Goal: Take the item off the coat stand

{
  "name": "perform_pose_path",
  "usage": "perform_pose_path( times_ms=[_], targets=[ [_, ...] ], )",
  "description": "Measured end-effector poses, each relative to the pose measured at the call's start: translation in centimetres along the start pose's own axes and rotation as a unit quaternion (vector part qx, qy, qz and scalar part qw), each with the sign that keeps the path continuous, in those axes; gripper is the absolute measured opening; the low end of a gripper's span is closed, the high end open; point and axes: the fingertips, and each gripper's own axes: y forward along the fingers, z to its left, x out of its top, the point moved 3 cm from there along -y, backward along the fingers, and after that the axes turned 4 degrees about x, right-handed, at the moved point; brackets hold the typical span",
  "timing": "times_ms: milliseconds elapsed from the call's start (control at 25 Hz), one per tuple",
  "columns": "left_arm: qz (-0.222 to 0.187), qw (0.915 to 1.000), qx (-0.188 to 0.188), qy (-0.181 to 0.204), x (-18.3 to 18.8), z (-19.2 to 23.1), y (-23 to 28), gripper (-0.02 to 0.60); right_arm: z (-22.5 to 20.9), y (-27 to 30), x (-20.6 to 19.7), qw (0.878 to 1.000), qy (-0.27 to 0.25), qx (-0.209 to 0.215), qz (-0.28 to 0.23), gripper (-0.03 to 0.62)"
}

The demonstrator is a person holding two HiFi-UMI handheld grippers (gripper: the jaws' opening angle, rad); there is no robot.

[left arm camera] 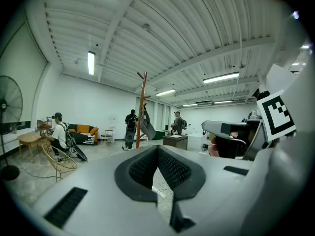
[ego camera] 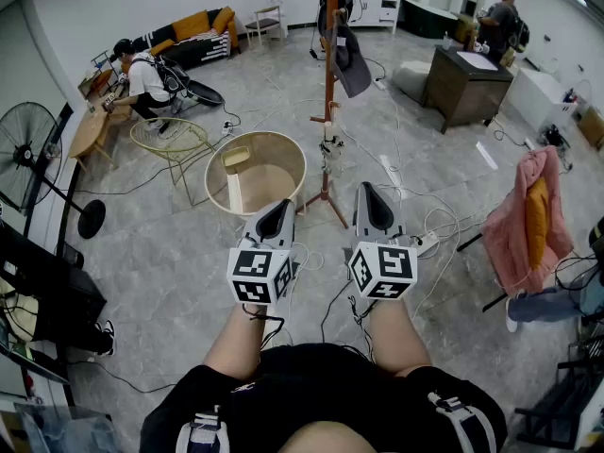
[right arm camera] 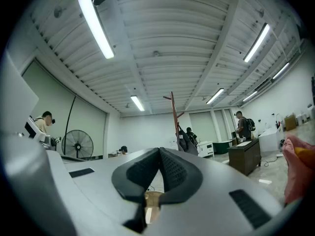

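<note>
One reddish-brown wooden coat stand (ego camera: 329, 92) rises from the floor, well apart from the two grippers. One dark grey item (ego camera: 351, 64) hangs from its upper part, drooping limp against the pole's right side. The left gripper (ego camera: 279, 208) and the right gripper (ego camera: 374, 196) are both clenched, pads meeting, with nothing between them.

No legible text, label or number anywhere.
</note>
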Motion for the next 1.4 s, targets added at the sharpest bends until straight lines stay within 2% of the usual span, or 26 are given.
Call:
perform_pose_path(
  times_ms=[360,720,920,1160,1400],
  targets=[
    [-0.004,1.0,0.0,0.009,0.2,-2.7,0.4,0.017,-2.3,-1.4,0.4,1.0,0.008,-0.002,-0.007,0.015],
    [-0.006,0.9999,0.007,0.008,-0.3,-8.4,0.5,0.017,-6.3,-4.5,1.2,1.0,0.002,0.011,-0.001,0.015],
    [-0.005,0.9999,0.01,0.003,-0.8,-9.2,1.4,0.017,-7.2,-4.4,1.0,1.0,-0.001,0.019,0.001,0.015],
    [-0.004,1.0,0.008,-0.002,-1.5,-9.9,6.2,0.017,-10.6,-1.6,-0.2,1.0,-0.005,0.025,0.007,0.016],
    [-0.014,0.9999,-0.003,-0.002,-0.9,-7.9,15.1,0.017,-14.7,5.6,-1.5,1.0,-0.012,0.019,0.006,0.015]
  ],
)
